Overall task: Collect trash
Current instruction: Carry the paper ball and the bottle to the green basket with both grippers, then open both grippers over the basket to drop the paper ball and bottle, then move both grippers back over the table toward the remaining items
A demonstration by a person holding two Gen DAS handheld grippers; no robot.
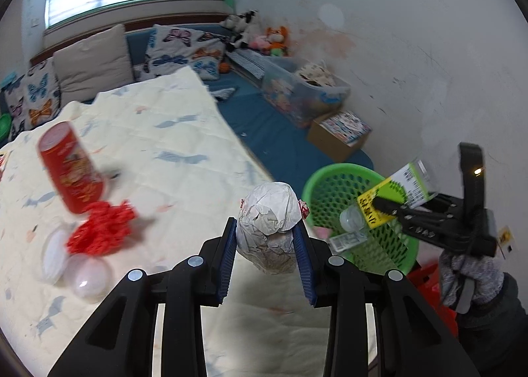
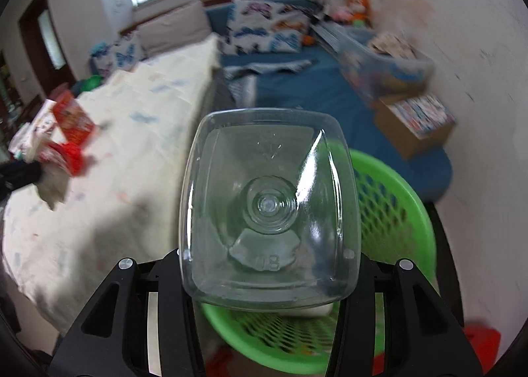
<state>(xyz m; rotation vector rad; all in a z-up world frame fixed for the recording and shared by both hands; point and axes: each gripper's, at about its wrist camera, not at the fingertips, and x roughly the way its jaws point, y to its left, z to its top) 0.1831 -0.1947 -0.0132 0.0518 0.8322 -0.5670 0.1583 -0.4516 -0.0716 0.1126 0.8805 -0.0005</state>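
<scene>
In the left wrist view, the left gripper [image 1: 268, 238] has its blue pads part-way closed on a crumpled paper ball [image 1: 270, 228], which stands up between them and is carried clear of the cream blanket [image 1: 158, 132]. The green basket [image 1: 333, 179] sits just to the right of the ball, off the blanket's edge. Over the basket's far rim the right gripper [image 1: 384, 203], held by a gloved hand [image 1: 468, 278], clamps a clear bottle with a yellow label [image 1: 392, 198], its neck tilted down toward the basket. Well to the left of the basket, a red can [image 1: 71, 165], red netting [image 1: 99, 228] and a clear lid [image 1: 89, 281] lie on the blanket, not yet gathered.

In the right wrist view, the bottle's square base fills the middle, gripped at its sides by jaws set fairly narrow; the fingertips are hidden behind it. The basket shows below and to the right of the bottle.

The step in hand looks like carrying both pieces to the basket. To do it well, each hand should arrive above the basket's open mouth, inside the rim, before easing its jaws apart, and the bottle should go first so the hands do not cross
</scene>
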